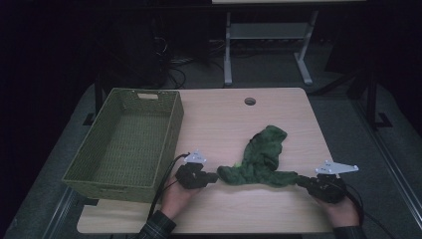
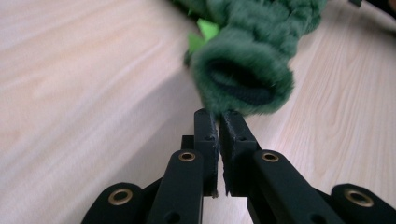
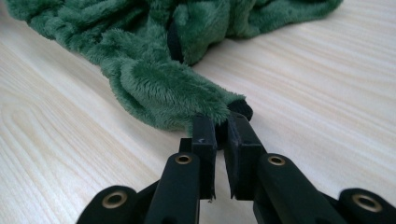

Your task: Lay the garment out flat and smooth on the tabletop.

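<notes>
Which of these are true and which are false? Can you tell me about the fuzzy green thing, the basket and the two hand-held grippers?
1. The left hand-held gripper pinches one end of the fuzzy green garment. True.
2. The woven basket has the green garment inside it. False: nothing can be seen inside it, and the garment lies on the wooden table.
3. The right hand-held gripper is shut on the garment's other end. True.
4. The basket stands on the right side of the table. False: it stands on the left side in the high view.
5. The garment is red. False: it is dark green, with a small bright green tag showing in the left gripper view.
</notes>
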### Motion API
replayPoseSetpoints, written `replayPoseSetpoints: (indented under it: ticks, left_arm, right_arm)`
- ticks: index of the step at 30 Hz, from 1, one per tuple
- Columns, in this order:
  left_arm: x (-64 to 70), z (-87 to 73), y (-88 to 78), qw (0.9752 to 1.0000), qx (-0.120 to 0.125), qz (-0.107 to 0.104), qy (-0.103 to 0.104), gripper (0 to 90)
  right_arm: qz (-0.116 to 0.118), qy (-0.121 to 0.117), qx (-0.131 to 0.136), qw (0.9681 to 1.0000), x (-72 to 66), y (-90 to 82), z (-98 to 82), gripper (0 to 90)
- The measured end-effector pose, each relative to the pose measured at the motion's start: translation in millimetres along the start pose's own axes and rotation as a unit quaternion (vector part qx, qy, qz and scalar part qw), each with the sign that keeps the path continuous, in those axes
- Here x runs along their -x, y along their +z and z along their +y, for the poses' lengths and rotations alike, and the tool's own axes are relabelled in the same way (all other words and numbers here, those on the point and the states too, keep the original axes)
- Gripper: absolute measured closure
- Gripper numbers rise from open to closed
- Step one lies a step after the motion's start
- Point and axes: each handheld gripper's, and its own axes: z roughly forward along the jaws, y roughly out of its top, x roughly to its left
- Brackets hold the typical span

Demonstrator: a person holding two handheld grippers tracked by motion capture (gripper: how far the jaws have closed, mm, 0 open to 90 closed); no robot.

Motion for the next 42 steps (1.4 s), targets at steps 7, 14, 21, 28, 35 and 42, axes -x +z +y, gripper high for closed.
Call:
replayPoseSetpoints:
  ticks: [7, 14, 21, 28, 35, 42]
  left_arm:
    - [4.8, 2.7, -10.7, 0.9998, 0.016, 0.008, 0.003, 75.9]
    - [20.1, 19.2, -9.7, 0.9991, 0.027, -0.021, 0.024, 75.0]
    - [29.3, 30.3, 13.4, 0.9981, 0.011, -0.043, 0.042, 82.3]
    - [24.2, 26.1, 43.1, 0.9974, -0.035, -0.027, 0.056, 88.0]
    - [21.3, 18.0, 41.7, 0.9973, -0.046, -0.028, 0.049, 89.3]
    - [29.2, 4.2, 29.0, 0.9968, -0.055, -0.037, 0.045, 89.3]
  right_arm:
    - [-0.004, 0.006, 0.004, 1.0, 1.0, -3.6, -0.3, 72.6]
    - [-0.013, -0.014, 0.03, 0.9994, -10.9, -16.8, 16.6, 69.5]
    - [0.031, -0.03, -0.004, 0.9991, -13.8, 15.0, 28.2, 85.3]
    - [0.034, -0.035, -0.042, 0.9979, -9.8, 29.2, 23.3, 89.5]
    - [0.05, -0.032, -0.06, 0.9964, -15.2, 31.4, 13.0, 89.5]
    - [0.072, -0.033, -0.066, 0.9947, -30.8, 21.4, 1.8, 89.5]
